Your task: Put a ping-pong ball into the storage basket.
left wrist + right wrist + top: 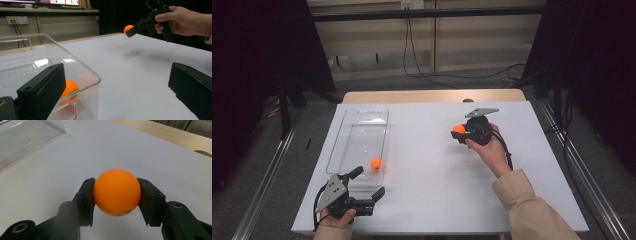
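White paper covers the table (432,200), with dark curtains and a pale wall behind. Raised above it, the right gripper (460,131) has its jaws clamped on an orange ball (117,192), pads pressing both sides. Well apart from it, the left gripper (373,181) rests with jaws spread wide and empty, just beside a clear plastic bin (362,125) holding a second orange ball (376,163) near those jaws.
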Demonstrator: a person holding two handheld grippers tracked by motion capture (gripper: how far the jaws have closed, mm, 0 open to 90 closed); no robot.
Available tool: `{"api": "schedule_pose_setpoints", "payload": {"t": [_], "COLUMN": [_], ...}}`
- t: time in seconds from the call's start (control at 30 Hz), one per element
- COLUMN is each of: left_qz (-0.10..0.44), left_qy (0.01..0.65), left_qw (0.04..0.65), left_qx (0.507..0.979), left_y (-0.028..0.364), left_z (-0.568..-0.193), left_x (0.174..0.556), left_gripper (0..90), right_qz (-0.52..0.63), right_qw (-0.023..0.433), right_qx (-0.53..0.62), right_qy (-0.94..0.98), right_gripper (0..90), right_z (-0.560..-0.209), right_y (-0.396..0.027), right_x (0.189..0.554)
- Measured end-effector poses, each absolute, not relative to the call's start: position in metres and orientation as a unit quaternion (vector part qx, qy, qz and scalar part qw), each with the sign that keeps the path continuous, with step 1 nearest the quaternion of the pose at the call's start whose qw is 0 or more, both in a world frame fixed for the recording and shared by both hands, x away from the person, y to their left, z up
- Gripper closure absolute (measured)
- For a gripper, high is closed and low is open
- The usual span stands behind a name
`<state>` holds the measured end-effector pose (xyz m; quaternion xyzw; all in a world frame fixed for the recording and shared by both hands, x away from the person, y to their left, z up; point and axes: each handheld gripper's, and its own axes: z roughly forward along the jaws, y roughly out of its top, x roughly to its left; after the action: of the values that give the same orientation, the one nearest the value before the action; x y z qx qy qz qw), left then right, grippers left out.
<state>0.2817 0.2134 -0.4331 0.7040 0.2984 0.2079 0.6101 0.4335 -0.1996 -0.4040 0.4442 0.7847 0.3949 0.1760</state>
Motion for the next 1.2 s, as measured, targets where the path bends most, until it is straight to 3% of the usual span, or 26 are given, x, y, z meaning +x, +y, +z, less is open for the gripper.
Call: {"api": "schedule_pose_setpoints", "payload": {"t": [1.2], "left_qz": [0.210], "left_qy": [0.297], "left_qw": [0.607], "left_qx": [0.706], "left_y": [0.214], "left_z": [-0.433], "left_x": [0.282], "left_gripper": [1.1], "right_qz": [0.399], "right_qw": [0.171], "right_qx": [0.425], "right_qy": [0.794], "right_gripper": [51.3], "right_z": [-0.394], "right_y": [-0.180], "right_x": [0.435]}}
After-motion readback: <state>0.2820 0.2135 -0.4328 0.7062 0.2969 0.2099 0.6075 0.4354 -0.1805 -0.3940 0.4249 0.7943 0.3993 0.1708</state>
